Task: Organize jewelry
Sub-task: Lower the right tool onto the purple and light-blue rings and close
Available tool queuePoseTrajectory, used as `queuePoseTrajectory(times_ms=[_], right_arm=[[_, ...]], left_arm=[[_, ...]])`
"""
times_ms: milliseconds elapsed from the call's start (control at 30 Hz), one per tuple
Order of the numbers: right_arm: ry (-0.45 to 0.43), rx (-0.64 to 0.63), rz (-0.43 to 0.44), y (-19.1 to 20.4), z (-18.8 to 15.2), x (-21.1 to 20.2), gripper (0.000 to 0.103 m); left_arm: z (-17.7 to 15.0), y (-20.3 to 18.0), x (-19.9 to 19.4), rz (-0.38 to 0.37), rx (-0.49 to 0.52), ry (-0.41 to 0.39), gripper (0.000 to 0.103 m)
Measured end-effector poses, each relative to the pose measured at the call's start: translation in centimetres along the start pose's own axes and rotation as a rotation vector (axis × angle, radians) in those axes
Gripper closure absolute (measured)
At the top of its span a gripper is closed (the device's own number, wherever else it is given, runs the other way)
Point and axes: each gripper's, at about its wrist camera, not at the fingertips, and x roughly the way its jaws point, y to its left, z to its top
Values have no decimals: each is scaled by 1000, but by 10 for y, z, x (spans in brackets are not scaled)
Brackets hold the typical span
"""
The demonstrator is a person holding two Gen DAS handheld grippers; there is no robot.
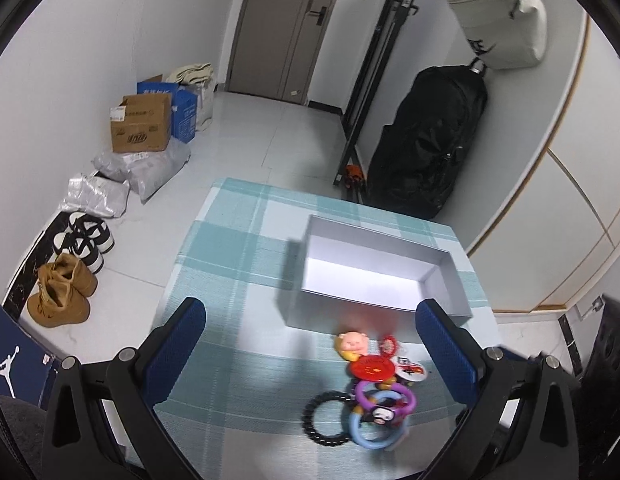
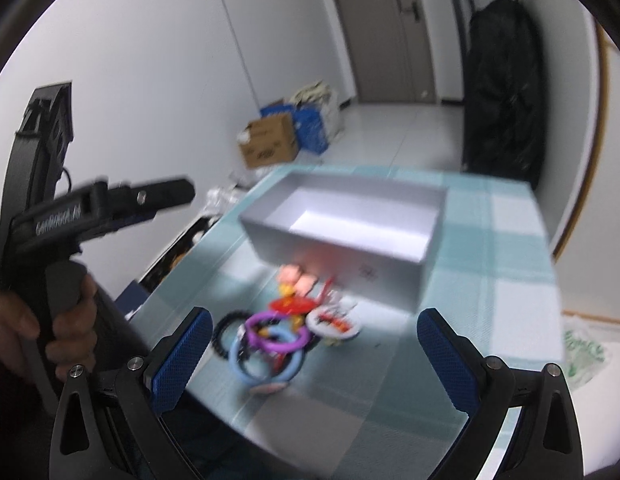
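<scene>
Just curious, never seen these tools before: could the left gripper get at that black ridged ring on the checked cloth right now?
Probably yes. The left gripper is open and empty, and the black ridged ring lies at the pile's outer edge on the teal checked tablecloth, with bare cloth beside it. Only the purple ring overlaps it.

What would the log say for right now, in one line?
left tongs open | right tongs open | colourful bracelet pile on checked cloth | white cardboard box empty
</scene>
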Motion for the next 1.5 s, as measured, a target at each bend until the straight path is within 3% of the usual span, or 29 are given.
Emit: queuePoseTrajectory(times_ms=[233,467,633,867,1500], right_arm=[[112,-11,61,14,-9,24,13],[153,83,126,2,-9,46,19],[183,172,166,-6,-5,60,33],[195,169,150,-8,-1,66,48],[184,210,202,-14,4,59,51]], left_arm=[[0,14,9,0,-49,61,1],[-1,14,9,6,-31,96,1],[-1,22,11,17,-31,120,1],[-3,26,14,32,-34,154,1],[-9,16,17,71,13,169,1]])
